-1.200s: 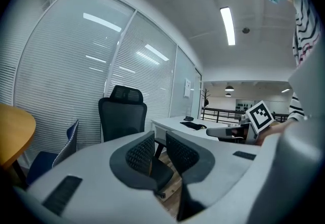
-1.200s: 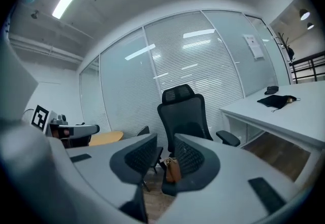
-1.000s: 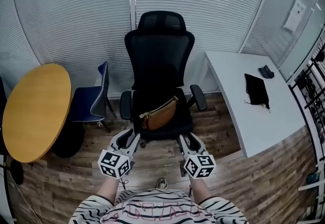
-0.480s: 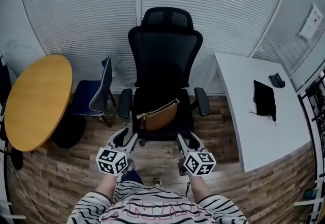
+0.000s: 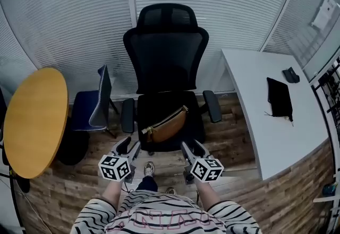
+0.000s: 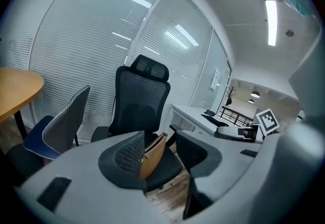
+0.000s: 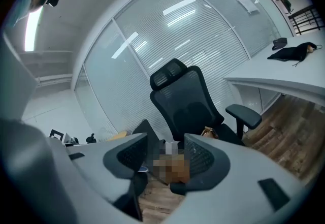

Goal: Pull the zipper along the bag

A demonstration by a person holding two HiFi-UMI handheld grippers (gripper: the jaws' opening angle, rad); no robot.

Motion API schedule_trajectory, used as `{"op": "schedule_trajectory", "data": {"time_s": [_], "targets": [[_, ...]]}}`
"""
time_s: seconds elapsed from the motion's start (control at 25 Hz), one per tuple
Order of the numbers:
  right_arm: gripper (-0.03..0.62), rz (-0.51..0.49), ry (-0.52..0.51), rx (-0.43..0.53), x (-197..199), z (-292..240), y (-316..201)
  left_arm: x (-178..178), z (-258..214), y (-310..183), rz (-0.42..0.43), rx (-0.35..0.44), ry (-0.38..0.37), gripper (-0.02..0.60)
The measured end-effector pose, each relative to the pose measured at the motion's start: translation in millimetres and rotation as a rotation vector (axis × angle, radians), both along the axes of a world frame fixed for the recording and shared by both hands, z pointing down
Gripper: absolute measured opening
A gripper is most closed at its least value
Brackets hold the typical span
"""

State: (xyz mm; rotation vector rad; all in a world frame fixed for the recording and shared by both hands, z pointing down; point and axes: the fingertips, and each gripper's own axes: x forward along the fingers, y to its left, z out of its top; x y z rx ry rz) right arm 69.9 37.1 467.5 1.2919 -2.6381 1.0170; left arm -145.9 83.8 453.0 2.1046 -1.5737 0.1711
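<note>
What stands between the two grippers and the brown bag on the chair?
Nothing visible. The left gripper and right gripper, jaws opening and empty, face the waist bag across the wood floor; the armrests stand aside.

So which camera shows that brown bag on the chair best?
The head view: the whole waist bag lies on the office chair. The left gripper view shows only a sliver, the right gripper view only a tip.

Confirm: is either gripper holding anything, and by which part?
Nothing is held. The left gripper and right gripper both have empty jaws that are opening, apart from the brown bag lying on the chair seat.
</note>
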Motion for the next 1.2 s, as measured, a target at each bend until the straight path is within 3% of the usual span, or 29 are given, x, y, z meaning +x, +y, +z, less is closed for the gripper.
{"op": "schedule_trajectory", "data": {"time_s": [0.36,0.72,0.96,1.2], "targets": [[0.218,0.069,-0.062,-0.144,-47,54,-35,-35,59,-57,0.094,-0.123,0.089,0.187],[0.216,0.166,-0.142,-0.290,-86,117,-54,-39,122,-97,0.290,-0.288,0.145,0.187],[0.216,0.282,-0.329,-0.382,-99,152,-61,-28,157,-116,0.413,-0.383,0.203,0.187],[0.216,0.332,-0.471,-0.463,-109,185,-63,-12,189,-116,0.436,-0.546,0.373,0.202]]}}
